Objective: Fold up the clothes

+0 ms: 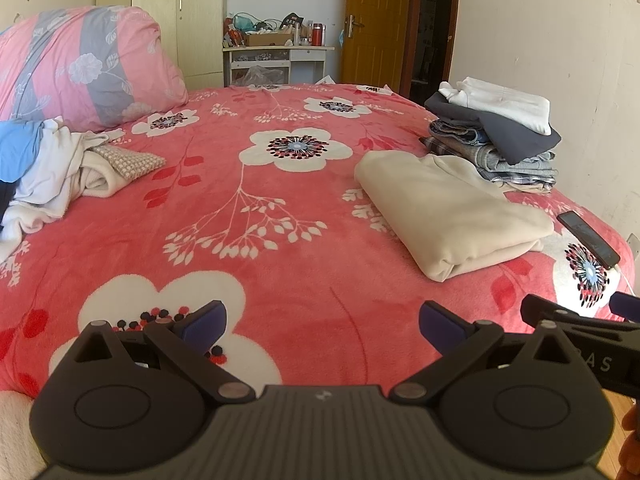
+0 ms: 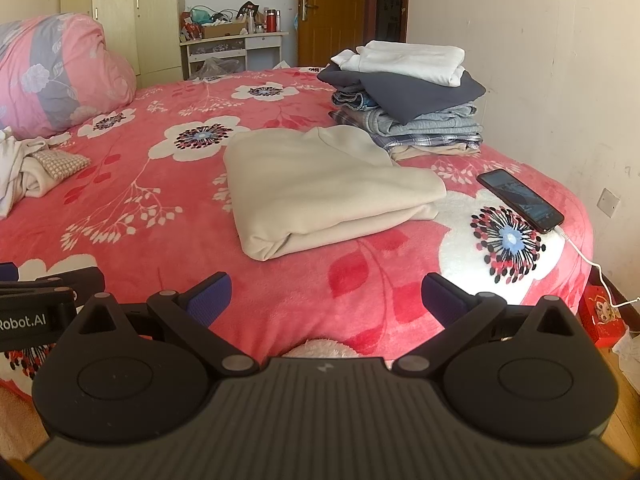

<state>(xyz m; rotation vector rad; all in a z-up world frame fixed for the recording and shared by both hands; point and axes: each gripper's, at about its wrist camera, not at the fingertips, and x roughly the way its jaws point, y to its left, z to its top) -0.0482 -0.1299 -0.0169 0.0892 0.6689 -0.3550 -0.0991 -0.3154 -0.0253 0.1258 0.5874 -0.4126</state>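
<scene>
1. Folded cream garment [image 2: 320, 188]: flat on the bedspread [image 2: 160, 216], just in front of the stack of folded clothes [image 2: 408, 96], long axis running away from the grippers.
2. Right gripper [image 2: 325, 300]: jaws wide apart, holding nothing; garment straight ahead and near.
3. Left gripper [image 1: 320, 326]: jaws wide apart, holding nothing; garment ahead and to the right, farther off.
4. Unfolded heap [image 1: 52, 172]: far left, nearer the left gripper; probably the next pickup.

Two low side-by-side views across one bed [image 1: 280, 208], foot end.
</scene>
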